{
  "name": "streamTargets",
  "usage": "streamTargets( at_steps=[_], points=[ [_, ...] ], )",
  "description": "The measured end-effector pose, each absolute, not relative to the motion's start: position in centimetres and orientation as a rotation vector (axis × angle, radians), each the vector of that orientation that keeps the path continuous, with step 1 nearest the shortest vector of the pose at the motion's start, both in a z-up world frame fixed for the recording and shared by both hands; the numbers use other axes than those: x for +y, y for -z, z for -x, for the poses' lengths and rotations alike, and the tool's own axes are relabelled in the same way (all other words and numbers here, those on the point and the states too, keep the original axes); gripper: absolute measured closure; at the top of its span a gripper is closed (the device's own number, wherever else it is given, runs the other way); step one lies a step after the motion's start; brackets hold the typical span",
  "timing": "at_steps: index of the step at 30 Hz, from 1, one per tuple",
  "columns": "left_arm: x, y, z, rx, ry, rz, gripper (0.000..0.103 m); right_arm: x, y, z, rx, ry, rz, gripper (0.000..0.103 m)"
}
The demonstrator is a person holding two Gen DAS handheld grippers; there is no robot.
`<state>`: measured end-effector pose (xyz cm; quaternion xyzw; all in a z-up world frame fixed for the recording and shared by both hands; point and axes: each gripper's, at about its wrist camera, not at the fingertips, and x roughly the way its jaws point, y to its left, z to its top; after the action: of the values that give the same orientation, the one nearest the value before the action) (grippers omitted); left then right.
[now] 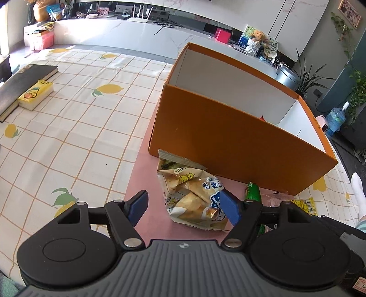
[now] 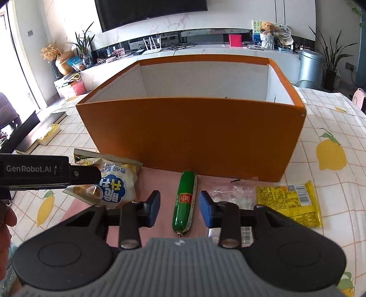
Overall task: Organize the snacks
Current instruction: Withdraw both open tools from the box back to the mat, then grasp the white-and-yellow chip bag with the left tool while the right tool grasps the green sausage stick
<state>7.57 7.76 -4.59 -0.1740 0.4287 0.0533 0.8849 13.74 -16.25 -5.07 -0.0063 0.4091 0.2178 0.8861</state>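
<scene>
orange box [image 2: 189, 137] on the lemon-print worktop [image 1: 75, 128], snacks lined up before it.
chip bag [image 1: 194, 201] lies between the spread fingers of the left gripper [image 1: 184, 209]; green sausage [image 2: 184, 203] lies between the spread right gripper [image 2: 179, 208]; yellow packet [image 2: 288, 205] just right of it.

A home living room: wall-mounted television [image 2: 151, 13], teddy bear [image 2: 267, 27], potted plants [image 2: 331, 57], lemon-print tablecloth [image 1: 80, 109].
</scene>
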Motion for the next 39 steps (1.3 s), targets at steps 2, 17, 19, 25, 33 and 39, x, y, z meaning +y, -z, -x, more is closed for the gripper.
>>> streamTargets(
  at_steps=[2,17,19,25,33,39],
  points=[
    [7.7,4.9,-7.9,0.898,-0.105,0.366,0.017,-15.8,5.4,-14.2,0.855,-0.454,0.025,0.069],
    [8.4,6.8,-9.2,0.923,-0.026,0.467,0.020,-14.6,7.6,-15.9,0.906,-0.445,0.052,0.078],
    [8.6,7.0,-9.3,0.925,-0.020,0.477,0.021,-14.6,7.9,-16.0,0.915,-0.437,0.050,0.081],
    [8.9,7.4,-9.5,0.938,-0.006,0.518,0.029,-14.5,8.2,-16.1,0.922,-0.433,0.048,0.082],
    [8.6,7.4,-9.3,0.943,-0.008,0.476,0.044,-14.3,8.3,-15.9,0.909,-0.434,0.062,0.083],
    [7.9,6.6,-9.3,0.967,-0.012,0.454,0.060,-14.3,8.3,-15.6,0.907,-0.426,0.069,0.083]
  ],
)
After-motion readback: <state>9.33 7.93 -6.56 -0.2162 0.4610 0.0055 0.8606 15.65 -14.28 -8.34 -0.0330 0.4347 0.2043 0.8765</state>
